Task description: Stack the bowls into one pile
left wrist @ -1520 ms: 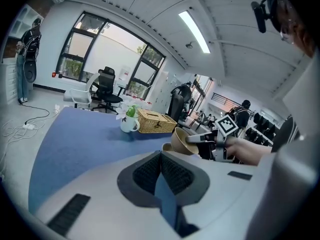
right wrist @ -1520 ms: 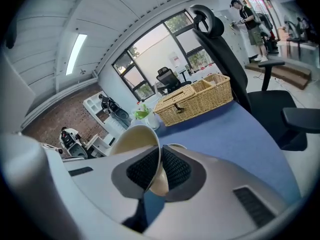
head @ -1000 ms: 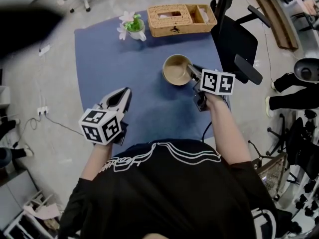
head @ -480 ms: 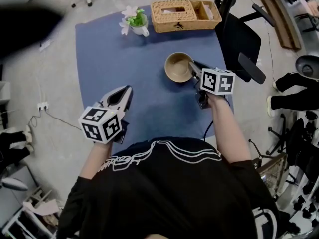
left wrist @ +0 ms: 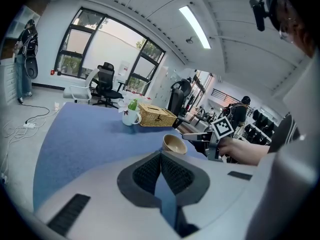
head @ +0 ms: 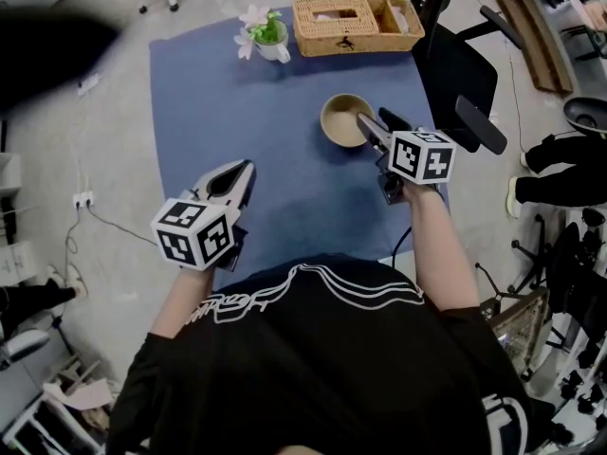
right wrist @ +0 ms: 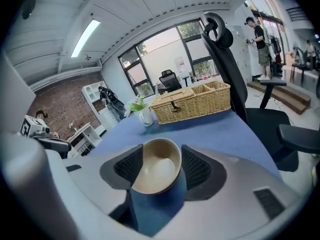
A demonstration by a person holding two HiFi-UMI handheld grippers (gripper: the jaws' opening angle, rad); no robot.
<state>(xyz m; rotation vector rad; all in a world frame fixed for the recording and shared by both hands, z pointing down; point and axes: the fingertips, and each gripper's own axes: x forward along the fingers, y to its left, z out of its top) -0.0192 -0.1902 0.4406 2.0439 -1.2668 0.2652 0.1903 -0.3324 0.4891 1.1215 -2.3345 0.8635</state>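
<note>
A tan bowl rests upright on the blue mat, right of its middle. It also shows in the left gripper view as a bowl and in the right gripper view as a bowl. Whether other bowls are nested in it I cannot tell. My right gripper is at the bowl's right rim with its jaws opening. The bowl sits in the gap between the pads, which no longer pinch it. My left gripper hovers over the mat's near left part, shut and empty, well away from the bowl.
A wicker basket and a white mug with a plant stand at the mat's far edge. A black office chair is close on the right. Cables lie on the floor to the left.
The right gripper's jaws have parted from the bowl's rim, which they held before. The bowl stays on the mat. The left gripper has kept still.
</note>
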